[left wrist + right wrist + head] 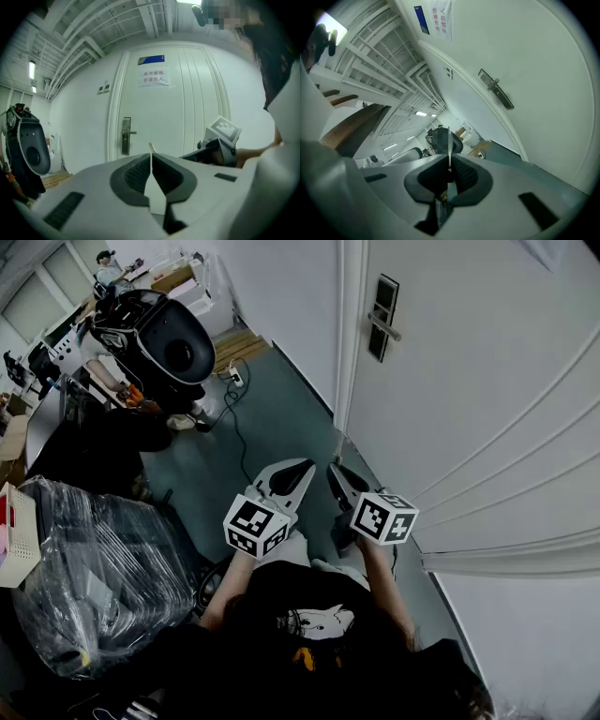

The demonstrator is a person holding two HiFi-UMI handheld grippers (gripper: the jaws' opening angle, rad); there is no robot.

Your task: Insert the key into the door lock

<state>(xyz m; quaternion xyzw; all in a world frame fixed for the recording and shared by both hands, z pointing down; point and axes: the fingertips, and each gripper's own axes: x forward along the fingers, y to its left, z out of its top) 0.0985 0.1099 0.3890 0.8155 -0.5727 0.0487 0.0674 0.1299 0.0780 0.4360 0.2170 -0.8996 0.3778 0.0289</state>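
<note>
Grey ribbed pads meet on both pairs, so neither is spread. The right tongs [449, 165] are pressed together on what I judge to be the key [449, 140], a thin pale blade seen edge-on. It stands up at 12 o'clock from the pads and is gripped low, so most of its length pokes free for a keyhole. Something brassy sits beneath the pads, too dim to name. The left tongs [151, 155] are also pressed together, with only a pale sliver [151, 147] peeping out at the top of the seam; I cannot tell what it is. In the head view the two sit side by side just ahead of the person's body, tips toward 12 o'clock, with the left marker cube [255, 526] and the right marker cube [384, 518] behind them. They are held low and well apart from the door [487, 381], so the approach looks not yet made. The lock plate [386, 292] with its lever handle [385, 330] lies at about 1 o'clock from the tongs. The left gripper view shows it upright at 11 o'clock of its tips, a fair line for aiming. No keyhole can be made out. Higher on the door hang a white notice [154, 78] and a blue plate [151, 60]. Counted: two tongs, two cubes, one key, one sliver, one door, one lock plate, one handle, one notice, one blue plate.
</note>
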